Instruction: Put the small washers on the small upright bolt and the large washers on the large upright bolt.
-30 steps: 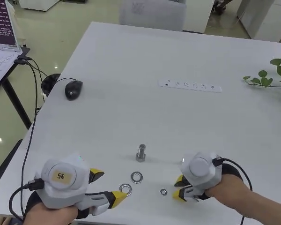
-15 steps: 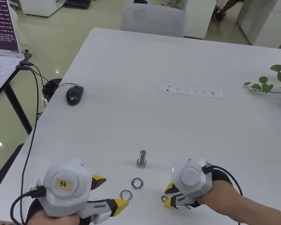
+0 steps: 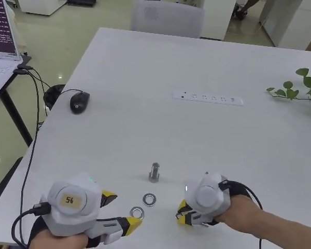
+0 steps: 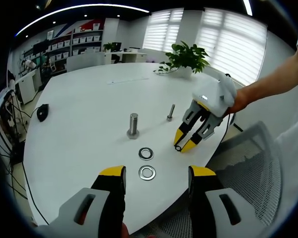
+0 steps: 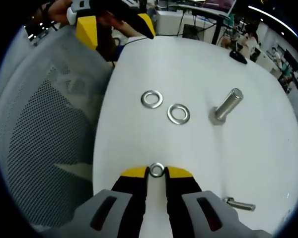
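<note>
Right claw (image 5: 156, 174) closed almost fully, my two yellow pads pinching the small washer (image 5: 156, 170) by its rim so the ring sits between the tips; tips angled down close to the white table (image 3: 145, 78) near its front edge, and I cannot tell whether the washer is clear of the surface. Left claw (image 4: 156, 172) wide open with nothing held, low over the same front edge. One large washer (image 4: 147, 173) lies flat just ahead of its jaws, and the second large washer (image 4: 146, 153) lies flat just beyond, close to the first but not touching. Large bolt (image 4: 133, 125) stands upright on its head past the washers. Small bolt (image 4: 171, 112) stands upright near it, on the side toward my right claw
</note>
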